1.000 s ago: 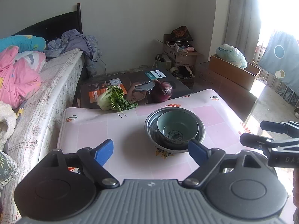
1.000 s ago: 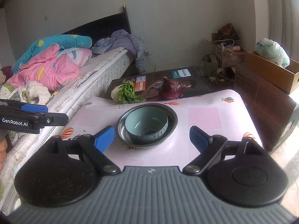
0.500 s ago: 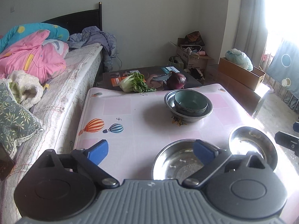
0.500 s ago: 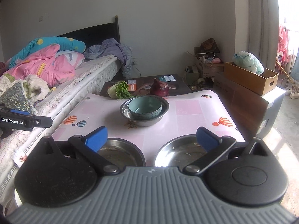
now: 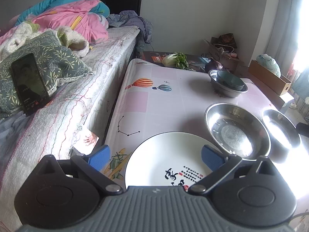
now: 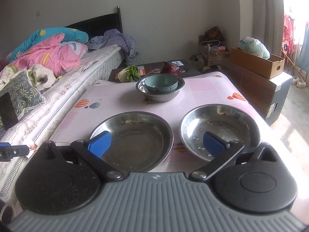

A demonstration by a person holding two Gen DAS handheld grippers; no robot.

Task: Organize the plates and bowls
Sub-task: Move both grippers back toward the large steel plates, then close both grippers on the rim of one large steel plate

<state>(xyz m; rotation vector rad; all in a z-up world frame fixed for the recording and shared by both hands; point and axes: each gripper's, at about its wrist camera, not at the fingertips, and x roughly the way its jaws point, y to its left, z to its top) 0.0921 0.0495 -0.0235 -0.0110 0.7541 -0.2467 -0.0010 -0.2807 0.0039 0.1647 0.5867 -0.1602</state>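
Note:
A white plate (image 5: pixel 170 150) with black calligraphy lies at the table's near edge, under my left gripper (image 5: pixel 155 158), whose jaws are opening with nothing pressed between them. Two empty steel bowls (image 6: pixel 133 135) (image 6: pixel 218 127) sit side by side below my right gripper (image 6: pixel 156 145), which is open and holds nothing. At the far side of the table a teal bowl (image 6: pixel 161 83) rests inside a third steel bowl (image 6: pixel 160 94). In the left wrist view the same stack (image 5: pixel 228 85) is far right and the near steel bowls (image 5: pixel 237 131) are right of the plate.
The pink balloon-print tablecloth (image 6: pixel 202 89) runs along a bed (image 5: pixel 81 89) with a phone (image 5: pixel 29 83) on it at the left. A cabbage (image 6: pixel 129 73) and a purple onion (image 6: pixel 170 68) lie just past the far edge. Cardboard boxes (image 6: pixel 256 61) stand at the right.
Both grippers have drawn back from the far bowl stack towards the near edge. The two steel bowls and then the white plate came into view. Both jaws have widened a little.

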